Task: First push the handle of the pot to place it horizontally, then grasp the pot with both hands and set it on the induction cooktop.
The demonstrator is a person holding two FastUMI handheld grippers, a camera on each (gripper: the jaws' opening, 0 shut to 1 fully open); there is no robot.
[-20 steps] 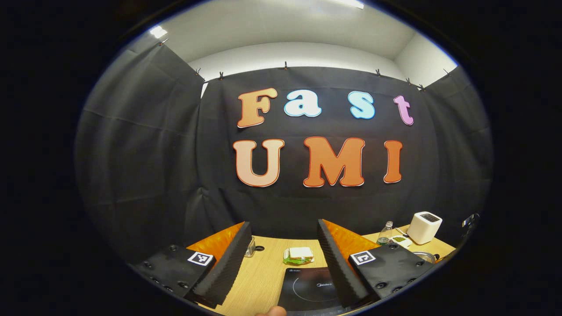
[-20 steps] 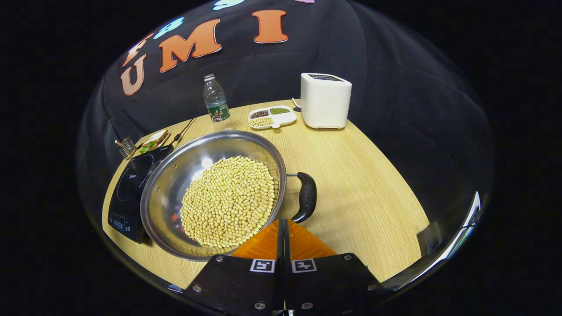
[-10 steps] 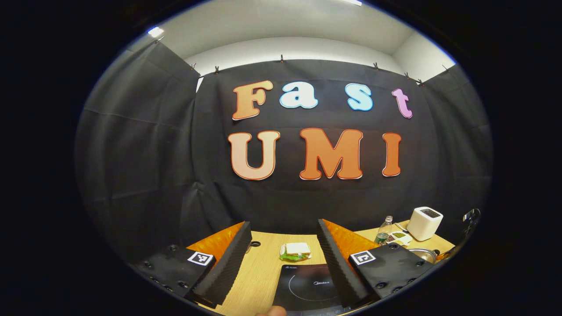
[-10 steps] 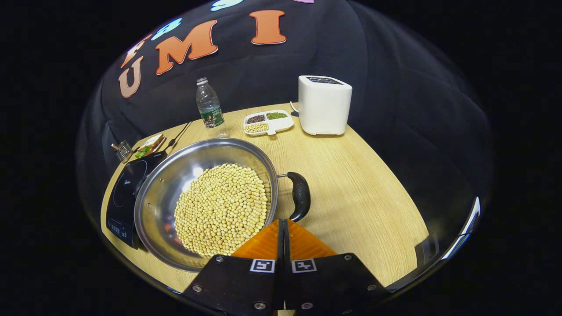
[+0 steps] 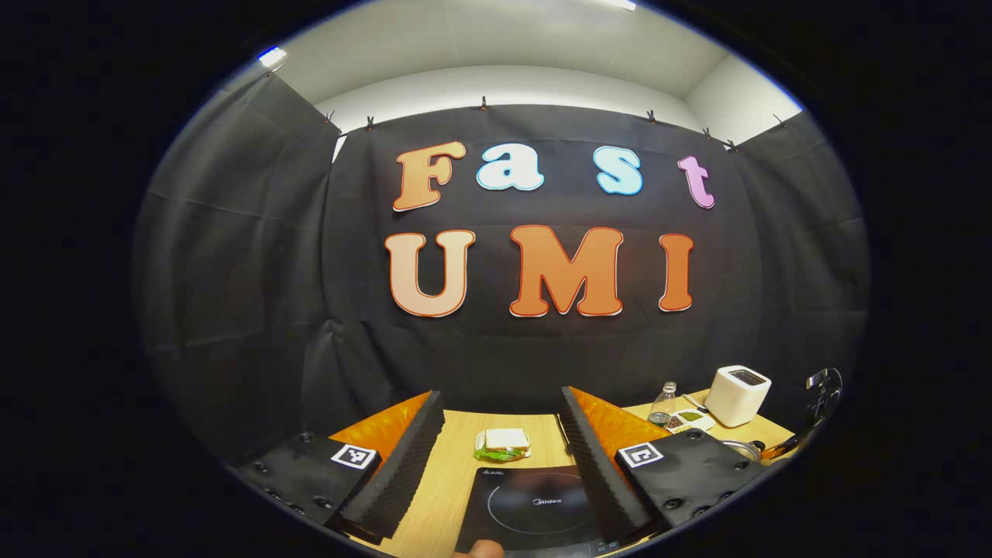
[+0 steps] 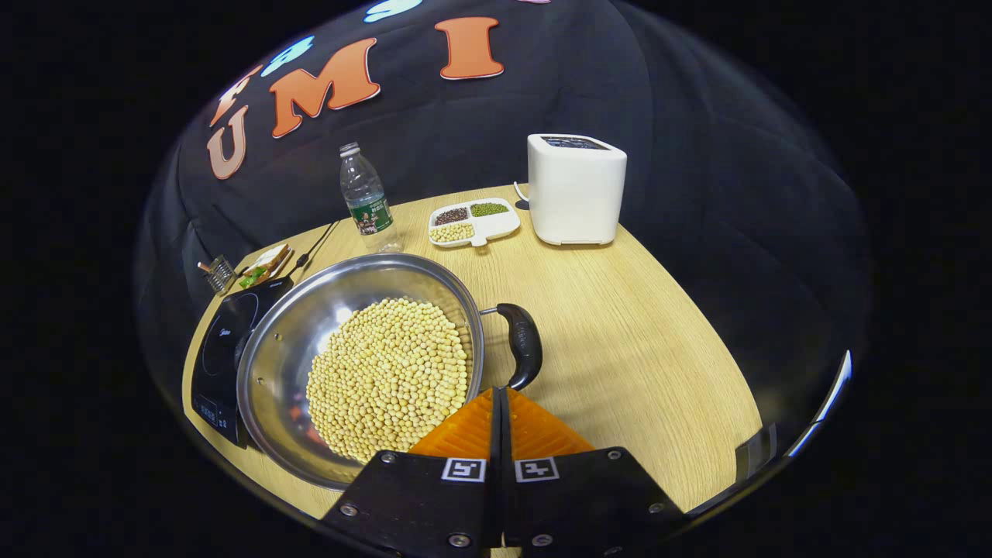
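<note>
My right gripper (image 6: 497, 399), fingers pressed together and empty, nudges the handle (image 6: 524, 345) of the pot (image 6: 310, 325) just ahead; my left gripper (image 5: 500, 457), fingers wide, hovers over the cooktop (image 5: 535, 504), so lifting remains.

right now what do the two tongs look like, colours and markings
The left tongs have two wedge-shaped fingers, orange on the outer faces with black ribbed foam pads inside. Each finger sits on a black block with screw heads and a square black-and-white marker. The right tongs match: orange ridged fingers, black blocks with bolts, and a pair of square markers side by side.
</note>
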